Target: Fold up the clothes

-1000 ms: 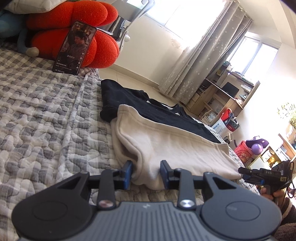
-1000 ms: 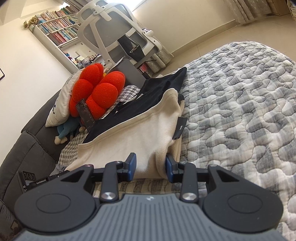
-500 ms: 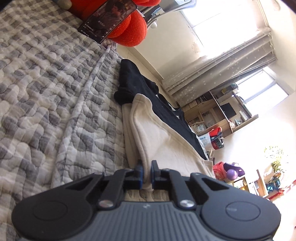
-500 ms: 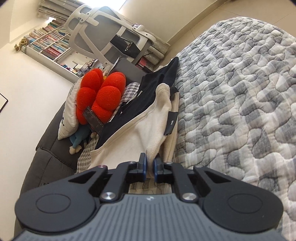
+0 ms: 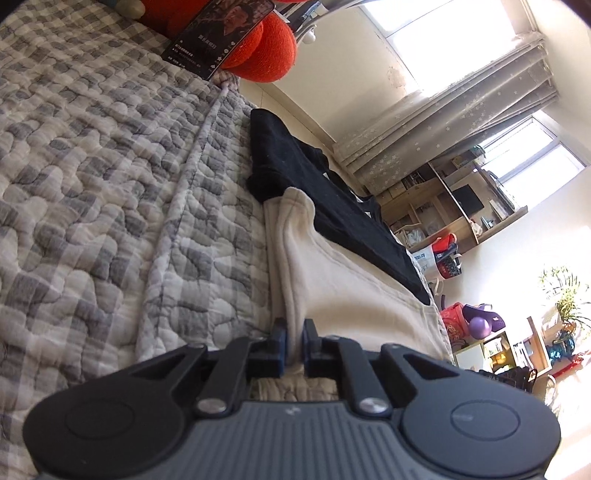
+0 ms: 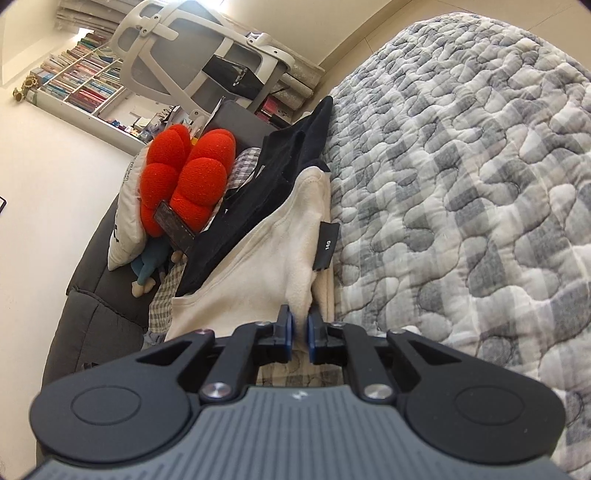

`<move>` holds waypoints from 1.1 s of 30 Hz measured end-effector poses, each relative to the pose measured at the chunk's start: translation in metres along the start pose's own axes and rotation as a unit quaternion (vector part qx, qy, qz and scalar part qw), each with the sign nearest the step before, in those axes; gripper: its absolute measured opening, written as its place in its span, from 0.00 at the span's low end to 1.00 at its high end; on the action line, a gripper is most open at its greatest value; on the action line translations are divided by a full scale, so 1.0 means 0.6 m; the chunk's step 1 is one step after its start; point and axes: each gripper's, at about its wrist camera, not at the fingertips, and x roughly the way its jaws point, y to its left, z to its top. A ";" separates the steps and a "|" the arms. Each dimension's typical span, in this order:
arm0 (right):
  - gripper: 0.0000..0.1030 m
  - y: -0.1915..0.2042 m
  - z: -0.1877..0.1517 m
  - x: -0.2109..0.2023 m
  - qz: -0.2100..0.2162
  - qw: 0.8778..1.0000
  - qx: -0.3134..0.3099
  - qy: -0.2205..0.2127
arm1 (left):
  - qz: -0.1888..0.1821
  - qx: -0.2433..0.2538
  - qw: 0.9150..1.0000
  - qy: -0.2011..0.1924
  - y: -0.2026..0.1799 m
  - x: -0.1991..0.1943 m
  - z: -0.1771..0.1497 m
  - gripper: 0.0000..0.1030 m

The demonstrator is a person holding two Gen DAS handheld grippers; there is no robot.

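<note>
1. Cream garment (image 5: 343,291) lies on the quilted grey-checked bed cover (image 5: 92,177), stretching away ahead of both hand-held grippers.
2. Left hand-held gripper (image 5: 294,341) is pinched narrow on a raised fold of the cream garment's near edge.
3. Right hand-held gripper (image 6: 299,330) is likewise clamped narrow on the cream cloth, with a dark size label (image 6: 326,245) just beyond its fingertips.
4. Black garment (image 5: 314,192) lies farther ahead, touching the cream one's far side.
5. Red plush cushion (image 6: 186,177) sits well beyond, with a phone (image 5: 218,33) leaning against it.
</note>
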 end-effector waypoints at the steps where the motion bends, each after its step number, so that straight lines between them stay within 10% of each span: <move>1: 0.15 0.003 0.000 -0.003 -0.003 1.000 -0.008 -0.002 | 0.005 0.007 1.000 0.002 -0.001 0.001 0.002 0.11; 7: 0.33 0.023 0.014 -0.027 -0.042 0.997 -0.053 -0.033 | 0.040 0.054 0.998 -0.015 -0.009 -0.010 0.026 0.32; 18: 0.36 0.057 0.041 0.028 -0.093 0.986 -0.115 -0.076 | 0.097 0.147 0.983 -0.058 -0.066 0.050 0.066 0.34; 25: 0.36 0.064 0.047 0.072 -0.131 0.976 -0.155 -0.083 | 0.139 0.191 0.969 -0.074 -0.090 0.087 0.070 0.31; 28: 0.36 0.067 0.042 0.086 -0.146 0.969 -0.175 -0.096 | 0.154 0.205 0.963 -0.080 -0.093 0.095 0.064 0.12; 33: 0.08 0.074 0.030 0.098 -0.171 0.955 -0.214 -0.115 | 0.135 0.186 0.966 -0.121 -0.087 0.077 0.052 0.06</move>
